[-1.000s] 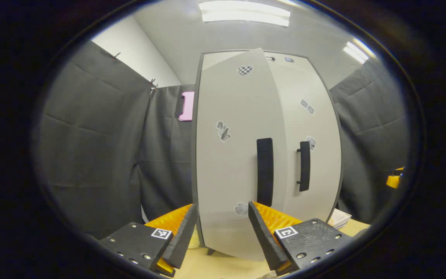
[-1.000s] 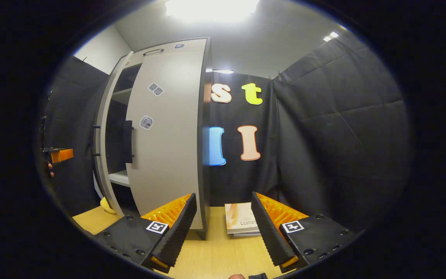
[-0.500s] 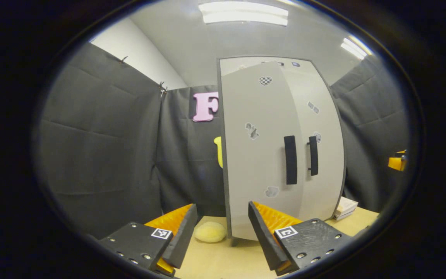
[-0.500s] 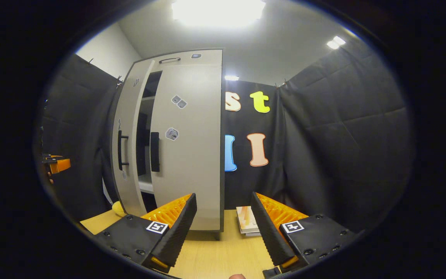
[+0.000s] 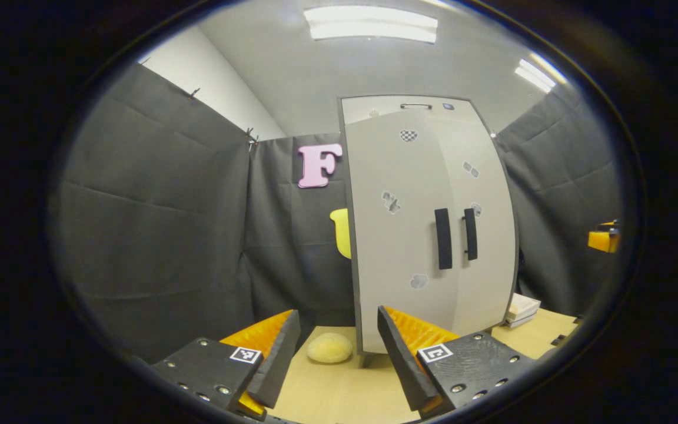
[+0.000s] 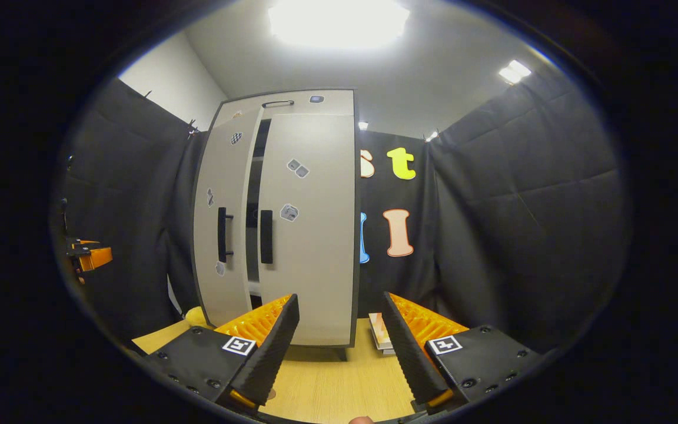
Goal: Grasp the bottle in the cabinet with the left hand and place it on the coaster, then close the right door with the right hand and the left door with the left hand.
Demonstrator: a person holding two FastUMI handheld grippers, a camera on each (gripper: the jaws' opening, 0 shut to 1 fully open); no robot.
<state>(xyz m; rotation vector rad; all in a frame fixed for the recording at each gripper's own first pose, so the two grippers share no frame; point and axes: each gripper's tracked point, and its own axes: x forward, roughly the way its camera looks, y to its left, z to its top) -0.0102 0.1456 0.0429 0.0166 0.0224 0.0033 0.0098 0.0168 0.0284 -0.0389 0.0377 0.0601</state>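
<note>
The grey cabinet (image 5: 427, 235) stands on the wooden table. In the right gripper view its right door (image 6: 309, 235) lies flush. Its left door (image 6: 221, 235) stands slightly ajar, with a narrow dark gap (image 6: 253, 218) between the two. In the left gripper view the black handles (image 5: 443, 238) sit side by side. My left gripper (image 5: 339, 359) is open, back from the cabinet, and holds nothing. My right gripper (image 6: 339, 353) is also open and empty, low over the table in front of the right door. The left gripper (image 6: 89, 256) appears far off at the left edge of the right gripper view.
A pale yellow soft lump (image 5: 329, 347) lies on the table (image 5: 339, 394) by the cabinet's left foot. A stack of books (image 6: 381, 335) lies to the right of the cabinet. Black cloth walls close in on both sides.
The left door has swung almost shut and the gap has narrowed to a slit. Both grippers have drawn back from the cabinet, which now looks smaller.
</note>
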